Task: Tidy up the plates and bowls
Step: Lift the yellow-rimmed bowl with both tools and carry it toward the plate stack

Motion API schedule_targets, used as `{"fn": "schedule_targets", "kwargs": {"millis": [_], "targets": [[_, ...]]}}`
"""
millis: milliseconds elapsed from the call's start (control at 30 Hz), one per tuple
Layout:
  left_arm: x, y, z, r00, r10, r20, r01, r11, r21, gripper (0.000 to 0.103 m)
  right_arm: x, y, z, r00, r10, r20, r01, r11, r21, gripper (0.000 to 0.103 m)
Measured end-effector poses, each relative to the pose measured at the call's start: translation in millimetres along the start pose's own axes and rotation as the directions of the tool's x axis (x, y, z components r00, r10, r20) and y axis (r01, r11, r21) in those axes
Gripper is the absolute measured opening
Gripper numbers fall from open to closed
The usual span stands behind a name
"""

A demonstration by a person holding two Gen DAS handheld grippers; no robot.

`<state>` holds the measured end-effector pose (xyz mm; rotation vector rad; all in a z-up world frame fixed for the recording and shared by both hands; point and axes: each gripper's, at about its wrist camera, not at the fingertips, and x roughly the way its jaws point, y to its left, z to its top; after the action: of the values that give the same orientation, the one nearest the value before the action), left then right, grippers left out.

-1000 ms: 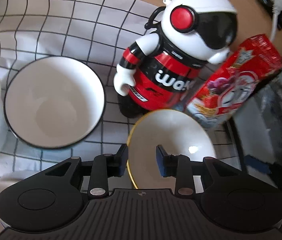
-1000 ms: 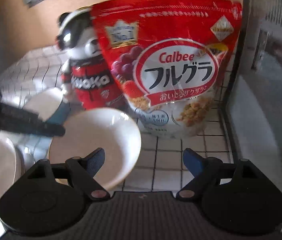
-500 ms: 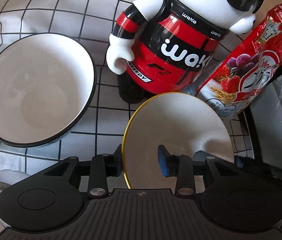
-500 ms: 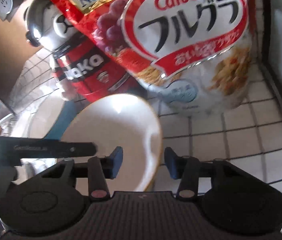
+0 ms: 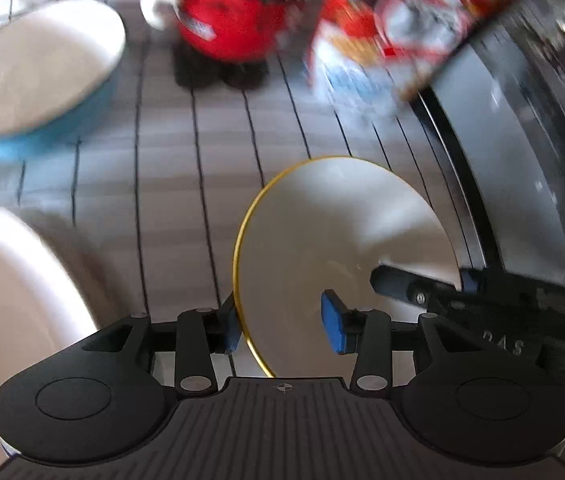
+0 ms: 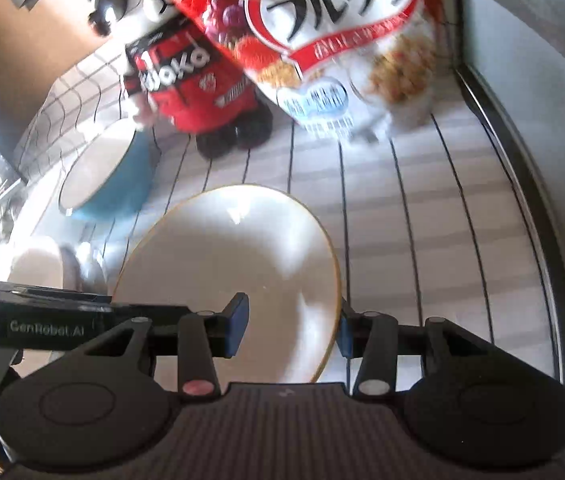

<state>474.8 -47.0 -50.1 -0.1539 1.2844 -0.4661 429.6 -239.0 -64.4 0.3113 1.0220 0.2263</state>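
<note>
Right, both tools are on the same piece: a smooth white glazed bowl with a thin gold rim [image 5: 346, 248], round and shallow, sitting over the white cloth with a black grid pattern [image 5: 202, 152]. The left gripper [image 5: 282, 326] has one blue-padded finger outside the bowl's left rim and the other inside the bowl, straddling the wall, though contact is hard to confirm through the blur. From the other side, the right gripper [image 6: 292, 328] brackets the opposite edge of that bowl [image 6: 234, 260], one finger inside, the other against the outer rim; firm squeeze or not, I cannot tell. Each tool points forward and down, low over the cloth, and the right tool's black body juts into the left view at the bowl's far right edge.

Behind sits a round white bowl with a sky-blue outside [image 5: 38, 76], upright, well apart from the gold-rimmed one. A pale rounded dish edge [image 5: 14, 280] fills the near left. At the back stands a glossy red, black and white toy figure [image 6: 198, 80], and just beside it leans a crinkly red cereal bag [image 6: 322, 32]. A dark metal ledge [image 6: 522, 168] bounds the cloth on the right.
</note>
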Motion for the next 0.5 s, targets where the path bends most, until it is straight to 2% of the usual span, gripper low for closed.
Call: {"fn": "schedule_targets", "kwargs": {"millis": [133, 300, 367, 500], "targets": [[-9.2, -10.7, -33.4, 0.999, -0.02, -0.04, 0.022, 0.998, 0.057, 0.046, -22.2, 1.7, -32.3, 1.0, -0.021, -0.021, 0.022, 1.0, 0.019, 0.045], [-21.2, -16.6, -74.6, 0.996, -0.082, -0.047, 0.087, 0.99, 0.111, 0.046, -41.0, 5.0, -71.3, 0.995, -0.095, -0.017, 0.095, 0.995, 0.012, 0.046], [-23.4, -12.8, -85.2, 0.992, -0.115, -0.046, 0.119, 0.988, 0.094, 0.046, -44.3, 8.4, -80.5, 0.993, -0.116, -0.021, 0.117, 0.993, 0.005, 0.048], [-26.3, -3.5, -93.8, 0.986, -0.162, 0.031, 0.161, 0.986, 0.038, 0.045, -48.4, 15.9, -93.9, 0.99, -0.143, 0.003, 0.143, 0.988, -0.059, 0.049]]}}
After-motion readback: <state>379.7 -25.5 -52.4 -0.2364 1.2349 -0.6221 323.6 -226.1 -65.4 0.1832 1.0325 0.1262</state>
